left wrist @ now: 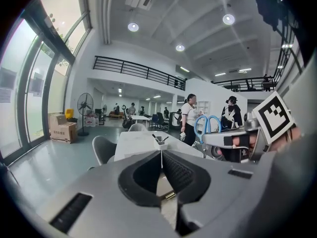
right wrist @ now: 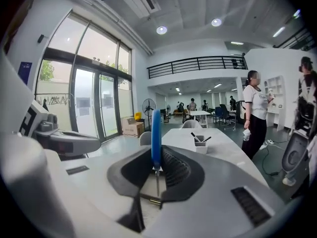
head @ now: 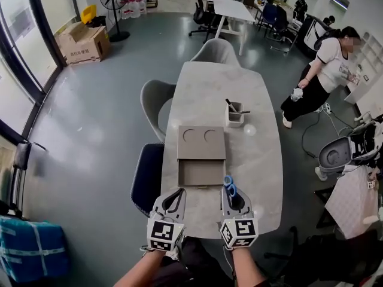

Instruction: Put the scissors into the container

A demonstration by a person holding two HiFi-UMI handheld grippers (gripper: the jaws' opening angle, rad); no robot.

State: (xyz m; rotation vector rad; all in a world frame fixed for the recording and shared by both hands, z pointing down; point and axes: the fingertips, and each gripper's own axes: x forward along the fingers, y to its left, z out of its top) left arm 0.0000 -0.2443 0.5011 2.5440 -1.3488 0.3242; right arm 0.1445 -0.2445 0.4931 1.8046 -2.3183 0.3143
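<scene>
1. The task looks partly done. The blue-handled scissors (head: 229,186) are clamped in the right gripper (head: 234,197), just short of the near end of the container (head: 201,143). They are not yet inside it.
2. The container's tray (head: 200,173) stands open and looks empty.
3. The left gripper (head: 173,197) is near the container's near-left corner, its jaws closed together on nothing.
4. Likely remaining: carry the scissors over the tray and release them.
5. Counts: one pair of scissors, one container, two grippers, one table (head: 257,154). There is one pen cup (head: 234,117) beyond the container.
</scene>
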